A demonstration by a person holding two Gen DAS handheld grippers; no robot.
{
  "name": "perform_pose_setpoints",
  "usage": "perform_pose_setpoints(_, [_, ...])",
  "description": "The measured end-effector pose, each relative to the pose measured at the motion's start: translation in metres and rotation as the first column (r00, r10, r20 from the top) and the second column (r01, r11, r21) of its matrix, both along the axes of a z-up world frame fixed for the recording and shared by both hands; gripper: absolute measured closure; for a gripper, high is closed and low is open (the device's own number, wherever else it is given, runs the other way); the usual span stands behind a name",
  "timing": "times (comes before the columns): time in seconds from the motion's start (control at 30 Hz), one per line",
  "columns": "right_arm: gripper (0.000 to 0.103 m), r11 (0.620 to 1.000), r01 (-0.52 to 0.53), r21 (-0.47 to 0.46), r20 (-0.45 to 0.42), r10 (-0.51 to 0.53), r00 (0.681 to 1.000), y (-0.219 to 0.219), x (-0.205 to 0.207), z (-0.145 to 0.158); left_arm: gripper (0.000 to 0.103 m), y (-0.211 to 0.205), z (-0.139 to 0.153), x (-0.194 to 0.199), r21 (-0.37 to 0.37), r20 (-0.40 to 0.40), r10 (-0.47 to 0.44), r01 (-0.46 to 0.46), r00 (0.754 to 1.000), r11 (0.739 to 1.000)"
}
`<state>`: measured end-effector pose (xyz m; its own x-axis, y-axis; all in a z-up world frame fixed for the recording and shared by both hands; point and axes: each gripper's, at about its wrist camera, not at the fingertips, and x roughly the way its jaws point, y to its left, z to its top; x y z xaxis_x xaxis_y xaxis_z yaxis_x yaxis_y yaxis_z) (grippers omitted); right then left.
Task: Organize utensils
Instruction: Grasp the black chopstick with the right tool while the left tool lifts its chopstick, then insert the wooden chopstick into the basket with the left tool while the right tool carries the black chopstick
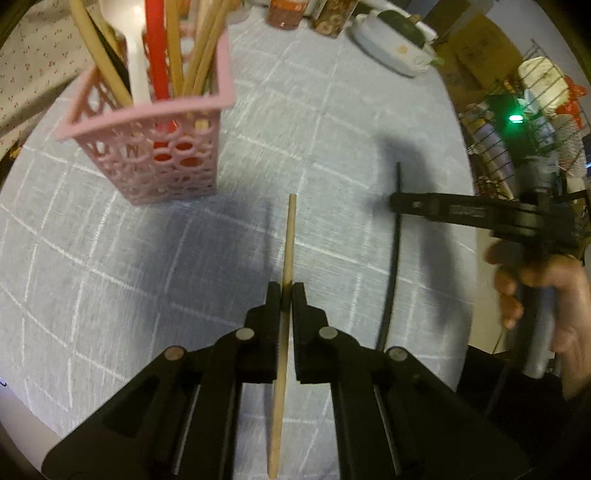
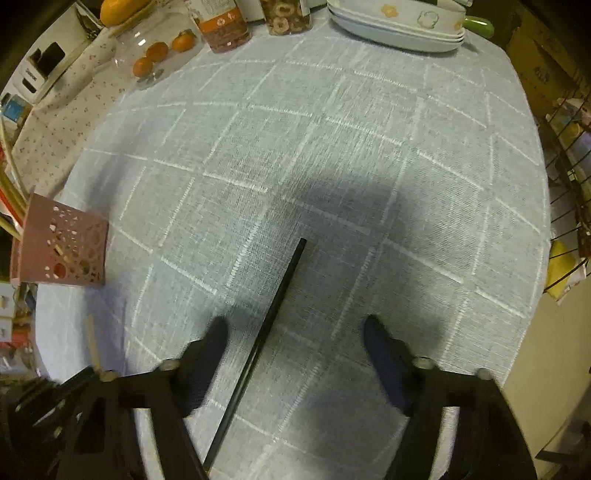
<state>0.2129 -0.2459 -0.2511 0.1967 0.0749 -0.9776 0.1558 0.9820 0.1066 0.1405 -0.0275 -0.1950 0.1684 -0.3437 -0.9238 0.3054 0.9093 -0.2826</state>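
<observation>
A: Logging the wooden chopstick [image 1: 284, 314] first: it runs straight up the centreline of the left gripper [image 1: 286, 295], pinched between both pads, jaws nearly shut on it. Its far tip sticks out ahead of the fingertips and the near end passes back under the gripper body.

B: And the black chopstick [image 2: 269, 332]?

A: It lies flat on the tablecloth [image 2: 332, 147], between the fingers of the right gripper [image 2: 295, 332], closer to the left finger and slanting away to the upper right. Jaws stand wide, neither pad touching it.

B: The holder?

A: The pink basket [image 1: 162, 155] stands ahead and left of the left gripper, well apart from the held stick's tip, already filled with upright utensils. From the right wrist it sits far to the left.

B: Beyond that?

A: Stacked plates [image 2: 399, 26], jars and oranges line the far table edge.
</observation>
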Motion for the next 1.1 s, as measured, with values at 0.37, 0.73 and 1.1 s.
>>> perform_pose_setpoints(0.37, [0.093,0.984,-0.135,-0.118,0.039,0.14,0.989,0.047,0.001,0.005,0.097,0.022,0.028,-0.012,-0.011,0.09,0.054,-0.054,0.994,0.999])
perform_pose_setpoints(0.73, [0.098,0.986,-0.169,-0.015,0.138,0.169,0.976,0.06,-0.016,0.044,0.097,0.044,0.055,-0.017,-0.068,0.186,0.112,-0.101,0.976,0.993])
perform_pose_setpoints(1.1, [0.098,0.972,-0.235,0.007,0.312,0.221,0.924,0.063,-0.068,0.111,0.097,0.062,0.092,-0.029,-0.151,0.307,0.168,-0.126,0.937,0.98])
